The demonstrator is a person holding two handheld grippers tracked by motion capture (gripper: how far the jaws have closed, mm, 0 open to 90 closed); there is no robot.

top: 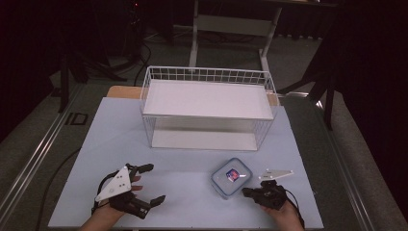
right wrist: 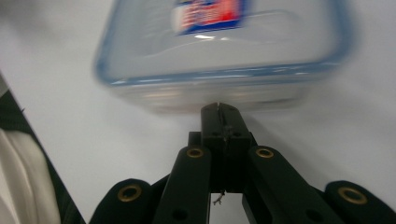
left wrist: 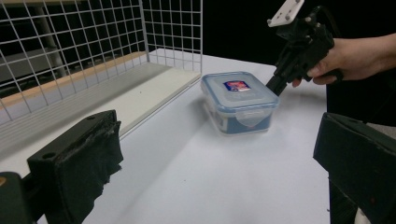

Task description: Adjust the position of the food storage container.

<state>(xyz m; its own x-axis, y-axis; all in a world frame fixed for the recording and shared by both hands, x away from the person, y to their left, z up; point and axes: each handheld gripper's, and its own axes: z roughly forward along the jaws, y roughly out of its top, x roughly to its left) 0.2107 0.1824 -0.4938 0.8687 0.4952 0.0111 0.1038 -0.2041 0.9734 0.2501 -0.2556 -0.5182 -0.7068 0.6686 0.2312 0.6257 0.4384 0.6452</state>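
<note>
We see the right gripper (top: 246,192) with jaws closed, empty, tips at the lidded plastic container (top: 232,177) on the table (top: 183,202) before the wire basket (top: 208,108); left gripper (top: 153,183) spread wide, well apart.

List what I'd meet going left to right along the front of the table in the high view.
Left gripper, jaws open → clear lidded container with a blue rim → right gripper, jaws shut, tips by the container's near-right corner.
</note>
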